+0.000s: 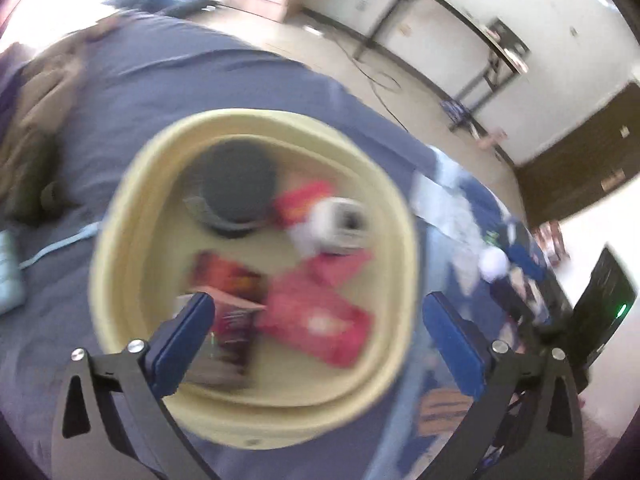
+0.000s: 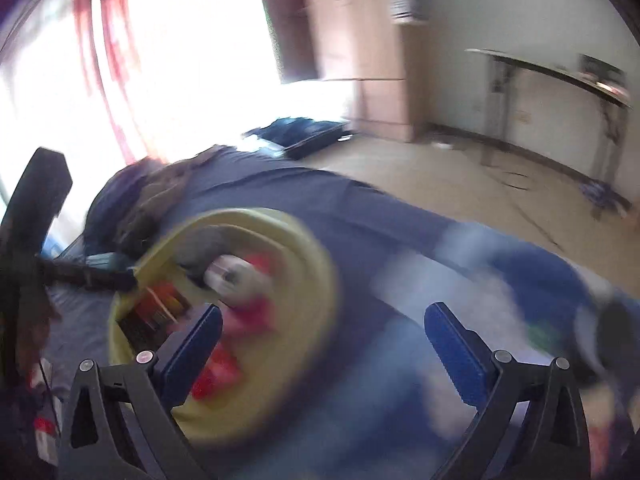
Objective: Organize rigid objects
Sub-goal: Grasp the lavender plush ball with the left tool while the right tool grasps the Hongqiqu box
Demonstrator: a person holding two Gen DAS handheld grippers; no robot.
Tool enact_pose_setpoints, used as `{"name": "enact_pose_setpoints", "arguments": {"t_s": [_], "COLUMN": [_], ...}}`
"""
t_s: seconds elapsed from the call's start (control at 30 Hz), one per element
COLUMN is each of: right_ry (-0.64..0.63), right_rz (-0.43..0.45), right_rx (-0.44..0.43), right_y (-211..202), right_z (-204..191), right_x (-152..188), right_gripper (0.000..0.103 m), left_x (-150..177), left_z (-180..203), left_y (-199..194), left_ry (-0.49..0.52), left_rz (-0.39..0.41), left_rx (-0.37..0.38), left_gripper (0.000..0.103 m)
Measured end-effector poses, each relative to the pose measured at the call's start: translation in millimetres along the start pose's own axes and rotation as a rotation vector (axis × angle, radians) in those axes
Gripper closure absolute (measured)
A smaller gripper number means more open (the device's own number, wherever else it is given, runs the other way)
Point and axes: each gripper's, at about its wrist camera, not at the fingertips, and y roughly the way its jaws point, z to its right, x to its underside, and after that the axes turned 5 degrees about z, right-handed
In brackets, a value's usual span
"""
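Both tools, left tool and right tool, gape empty above one yellow basket holding several blurred red packets on a blue bed.

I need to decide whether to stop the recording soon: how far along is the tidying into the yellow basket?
Done: red packets, a dark round item and more lie in the yellow basket. In hand: nothing; left gripper and right gripper are open. Left: blurred items beside it.
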Motion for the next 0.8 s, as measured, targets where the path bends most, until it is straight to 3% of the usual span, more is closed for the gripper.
{"name": "enact_pose_setpoints", "arguments": {"t_s": [0.17,0.23,0.37,0.47,0.57,0.63,0.67,0.7,0.73,0.8], "right_ry": [0.088,0.147,0.18,0.185,0.175,0.192,0.202,0.209,0.205,0.203], "right_rz": [0.015,-0.084,-0.116,-0.129,-0.141,-0.128,-0.122,-0.113,-0.108,-0.106], "right_rx": [0.244,0.316,0.367,0.331,0.317,0.317,0.313,0.297,0.286,0.283], "right_y": [-61,-67,-78,-70,-57,-52,-51,-50,-48,-50], "right_z": [87,122,151,157,160,163,165,168,173,175], "right_x": [63,86,104,106,102,100,99,98,99,100], "right_gripper": [0.0,0.0,0.0,0.0,0.002,0.009,0.02,0.036,0.047,0.047], "left_x": [-7,-4,14,22,24,26,26,26,26,26], "left_z": [103,137,199,234,258,261,261,261,262,261], "left_y": [45,74,131,156,179,185,189,192,195,194], "left_ry": [0.249,0.32,0.426,0.508,0.581,0.601,0.598,0.589,0.582,0.56], "left_rz": [-0.013,-0.055,-0.147,-0.163,-0.205,-0.209,-0.211,-0.218,-0.216,-0.191], "left_rx": [0.078,0.082,0.115,0.119,0.076,0.051,0.05,0.062,0.061,0.055], "left_gripper": [0.0,0.0,0.0,0.0,0.001,0.002,0.012,0.037,0.047,0.048]}}
